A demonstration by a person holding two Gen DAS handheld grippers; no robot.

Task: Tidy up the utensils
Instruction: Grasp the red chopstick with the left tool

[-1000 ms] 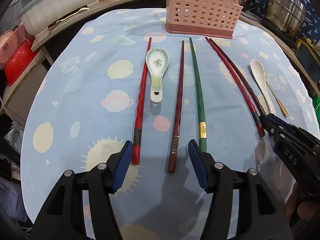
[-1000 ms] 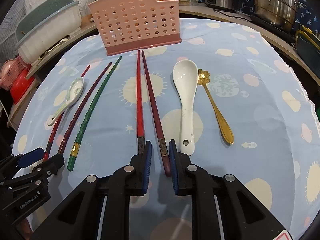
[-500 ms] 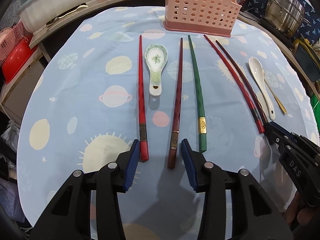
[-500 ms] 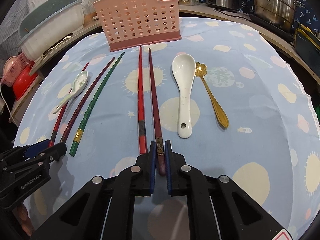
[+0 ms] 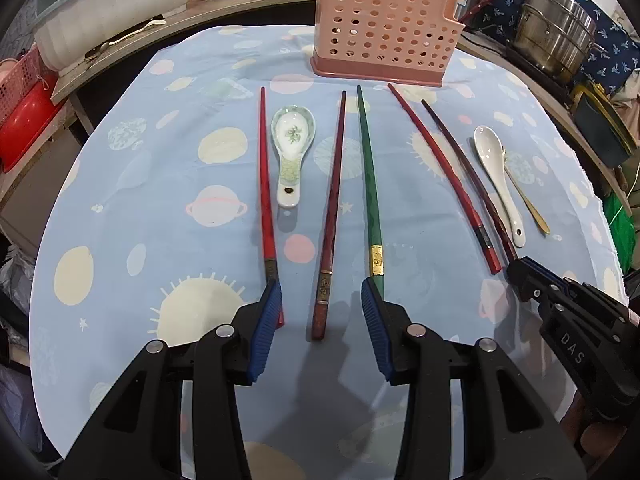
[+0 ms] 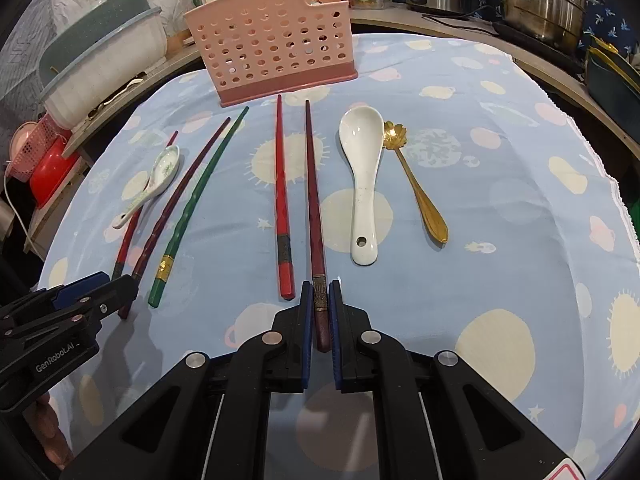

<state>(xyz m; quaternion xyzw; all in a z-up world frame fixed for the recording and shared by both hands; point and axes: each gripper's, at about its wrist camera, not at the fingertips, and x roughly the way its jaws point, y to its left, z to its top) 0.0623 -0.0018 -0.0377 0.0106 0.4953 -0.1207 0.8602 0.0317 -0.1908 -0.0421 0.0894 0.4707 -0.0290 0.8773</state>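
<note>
The right hand-held gripper [image 6: 319,312] is seen pressed together on the thick end of a dark red chopstick [image 6: 313,200], with one blue pad [image 6: 307,320] on each side of it. The rest of that chopstick is laid flat on the worktop [image 6: 500,220] (covered with a blue cloth with planets). A bright red chopstick [image 6: 281,200] is laid just beside it, not touched by the pads.

The left hand-held gripper [image 5: 320,316] is held wide apart and nothing is gripped by it. Between its pads the end of a brown-red chopstick [image 5: 330,216] is seen. A red chopstick [image 5: 266,184] is just beside its left pad and a green chopstick [image 5: 370,184] is just beside its right pad.

A painted spoon [image 5: 292,156], a white spoon [image 6: 364,184] and a gold spoon [image 6: 416,184] are laid on the cloth. A pink basket [image 6: 272,48] is stood at the far side.
</note>
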